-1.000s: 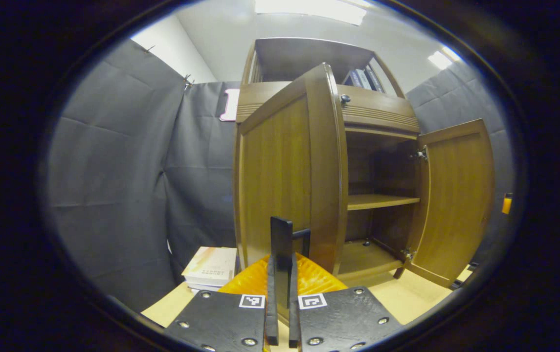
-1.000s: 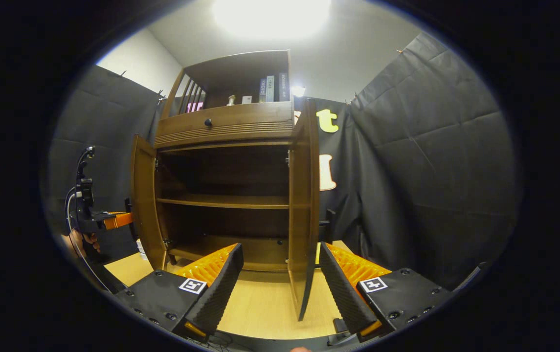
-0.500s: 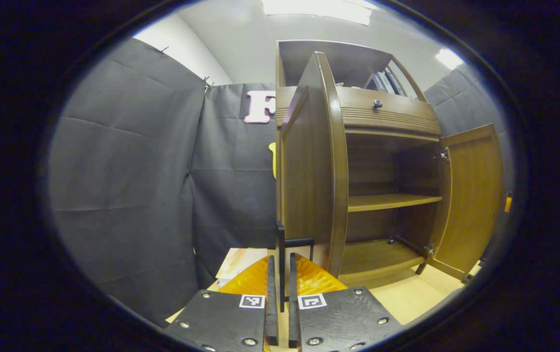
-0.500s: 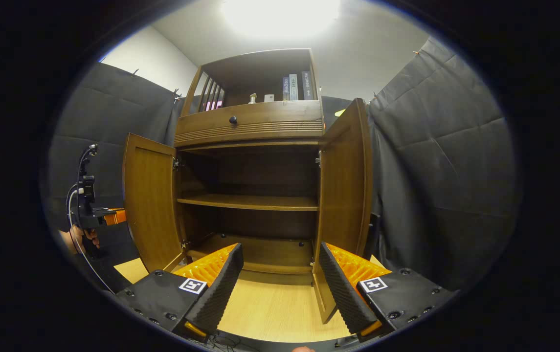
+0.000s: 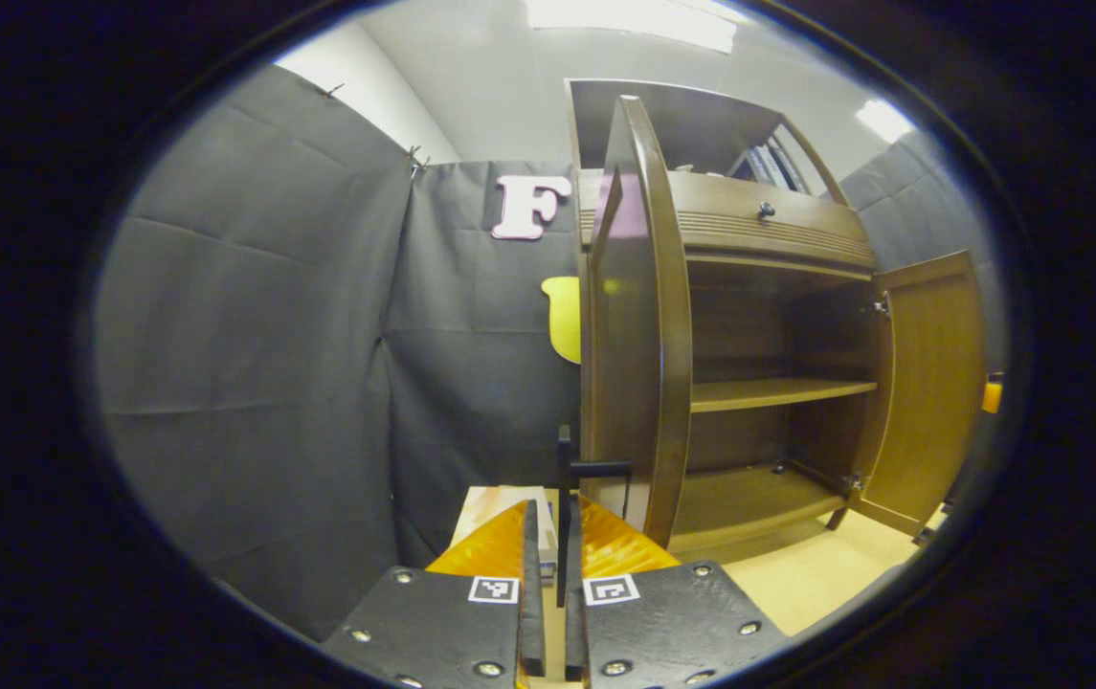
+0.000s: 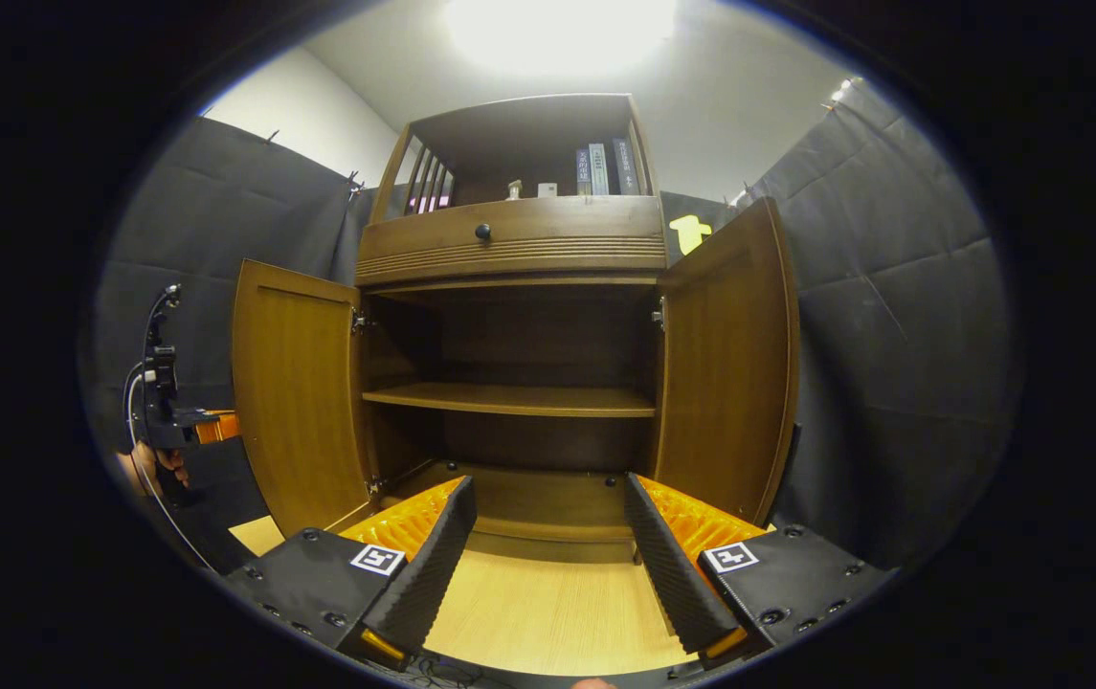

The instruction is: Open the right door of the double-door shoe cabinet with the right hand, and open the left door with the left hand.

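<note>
— Brown wood all round: the cabinet (image 6: 514,249) stands open, its left door (image 5: 626,316) edge-on in the left gripper view and its right door (image 6: 727,359) swung wide in the right gripper view. What is the left claw (image 5: 553,627) doing?

— Its fingers sit nearly together around the thin black door handle (image 5: 567,483), which runs up between them — I can't tell whether both press on it. To finish well, I'd follow the hinge's arc rather than pull straight, keep the handle centred between the fingers, and let go only once the door rests.

— And the right claw (image 6: 543,555)?

— Spread wide, holding nothing, above the pale wooden floor (image 6: 548,622) in front of the lower shelf (image 6: 509,399).

— What differs from a second ago?

— The left door has turned from showing its broad face to nearly edge-on, and the right door has gone from edge-on between the right claw's fingers to fully open, clear of them.
</note>
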The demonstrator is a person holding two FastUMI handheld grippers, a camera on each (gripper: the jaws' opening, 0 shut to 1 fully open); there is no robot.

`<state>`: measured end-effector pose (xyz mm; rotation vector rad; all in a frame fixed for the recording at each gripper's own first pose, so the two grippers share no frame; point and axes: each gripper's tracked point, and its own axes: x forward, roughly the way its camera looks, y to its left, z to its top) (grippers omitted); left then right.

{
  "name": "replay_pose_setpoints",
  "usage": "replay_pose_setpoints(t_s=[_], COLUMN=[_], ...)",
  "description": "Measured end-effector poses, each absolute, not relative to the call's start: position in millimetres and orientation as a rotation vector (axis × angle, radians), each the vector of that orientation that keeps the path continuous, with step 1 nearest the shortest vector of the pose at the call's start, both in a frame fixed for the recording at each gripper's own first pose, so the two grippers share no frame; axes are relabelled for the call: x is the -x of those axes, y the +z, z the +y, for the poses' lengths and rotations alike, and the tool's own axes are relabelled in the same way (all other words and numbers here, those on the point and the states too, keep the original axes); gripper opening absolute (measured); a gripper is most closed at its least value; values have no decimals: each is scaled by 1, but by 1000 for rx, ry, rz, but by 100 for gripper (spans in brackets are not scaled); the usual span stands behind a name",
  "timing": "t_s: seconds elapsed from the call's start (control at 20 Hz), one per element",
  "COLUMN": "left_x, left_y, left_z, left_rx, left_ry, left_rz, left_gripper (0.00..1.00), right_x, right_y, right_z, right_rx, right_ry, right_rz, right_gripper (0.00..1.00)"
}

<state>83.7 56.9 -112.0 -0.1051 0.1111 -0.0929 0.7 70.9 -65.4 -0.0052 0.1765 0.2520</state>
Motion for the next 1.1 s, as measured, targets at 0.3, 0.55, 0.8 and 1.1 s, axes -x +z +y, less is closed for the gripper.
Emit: replay_pose_setpoints(t_s=[0.3, 0.55, 0.8, 1.1], left_x=[-75, -57, -13, 36], left_y=[-111, -107, -85, -54], left_z=[77, 90, 61, 29], left_rx=[74, 77, 75, 76], left_ry=[-84, -45, -41, -67], left_rz=[93, 89, 57, 37], left_gripper=[12, 12, 11, 12], right_x=[-2, 2, 17, 44], right_y=[-72, -66, -51, -34], right_z=[89, 93, 71, 25], right_rx=[10, -26, -12, 6], right_ry=[227, 258, 275, 230], right_rz=[168, 156, 136, 107], right_gripper=[98, 99, 99, 94])
